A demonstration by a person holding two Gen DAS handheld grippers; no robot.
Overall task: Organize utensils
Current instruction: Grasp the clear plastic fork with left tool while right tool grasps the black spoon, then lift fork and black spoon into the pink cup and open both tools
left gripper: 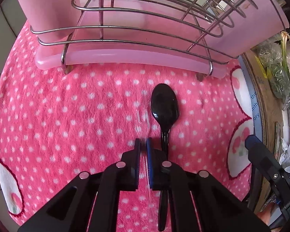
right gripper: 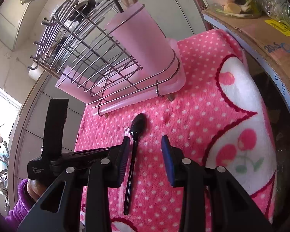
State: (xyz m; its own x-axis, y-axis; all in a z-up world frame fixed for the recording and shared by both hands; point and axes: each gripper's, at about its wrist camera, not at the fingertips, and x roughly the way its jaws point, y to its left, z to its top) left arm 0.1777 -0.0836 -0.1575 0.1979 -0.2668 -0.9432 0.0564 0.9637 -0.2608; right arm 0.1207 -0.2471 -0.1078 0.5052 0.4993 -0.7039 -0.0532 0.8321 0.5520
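A clear plastic fork [left gripper: 143, 119] lies on the pink dotted blanket [left gripper: 67, 116], tines pointing at the rack. My left gripper [left gripper: 144, 145] is shut on the clear fork's handle. A black plastic spoon [left gripper: 164, 106] lies just right of it, bowl towards the rack. In the right wrist view the black spoon [right gripper: 134, 147] lies between the fingers of my open right gripper [right gripper: 145, 141], closer to the left finger. The clear fork's tines [right gripper: 127, 131] barely show beside the spoon bowl. The left gripper's body [right gripper: 56, 135] is at the left.
A wire dish rack [right gripper: 98, 61] on a pink tray [left gripper: 125, 58] stands at the far edge of the blanket, with a pink utensil cup [right gripper: 145, 44] holding utensils. A cardboard box [right gripper: 261, 38] with vegetables borders the right side. Tiled wall behind.
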